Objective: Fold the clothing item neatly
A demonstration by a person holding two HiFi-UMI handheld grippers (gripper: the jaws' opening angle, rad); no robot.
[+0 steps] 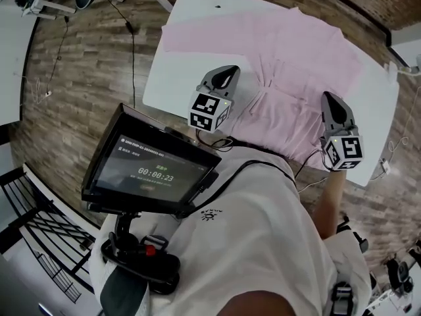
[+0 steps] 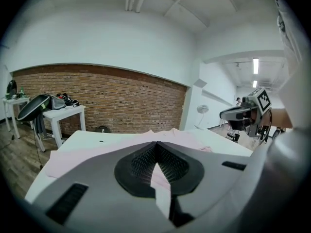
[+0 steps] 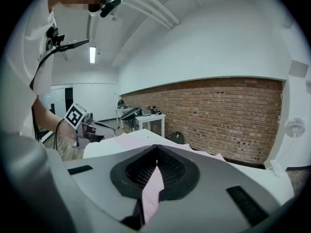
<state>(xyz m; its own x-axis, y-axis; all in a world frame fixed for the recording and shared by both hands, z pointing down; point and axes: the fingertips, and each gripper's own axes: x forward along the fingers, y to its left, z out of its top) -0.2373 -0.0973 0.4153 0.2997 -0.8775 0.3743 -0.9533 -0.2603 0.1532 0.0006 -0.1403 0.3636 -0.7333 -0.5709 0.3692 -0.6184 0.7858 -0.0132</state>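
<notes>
A pale pink garment (image 1: 299, 51) lies spread on the white table (image 1: 172, 78), its near edge lifted and gathered toward me. My left gripper (image 1: 224, 78) is shut on that near edge at the left. In the left gripper view a strip of pink cloth (image 2: 159, 181) hangs pinched between the closed jaws of the left gripper (image 2: 156, 147). My right gripper (image 1: 331, 101) is shut on the same edge at the right. The right gripper view shows pink cloth (image 3: 152, 188) clamped in the right gripper (image 3: 156, 152). Both grippers are raised above the table.
A dark screen (image 1: 152, 168) is mounted at my chest, below the left gripper. Wooden floor (image 1: 79, 78) surrounds the table. A brick wall (image 2: 112, 101) runs behind it, with a white side table (image 2: 63, 114) carrying gear at the left and a fan (image 3: 294, 126) at the right.
</notes>
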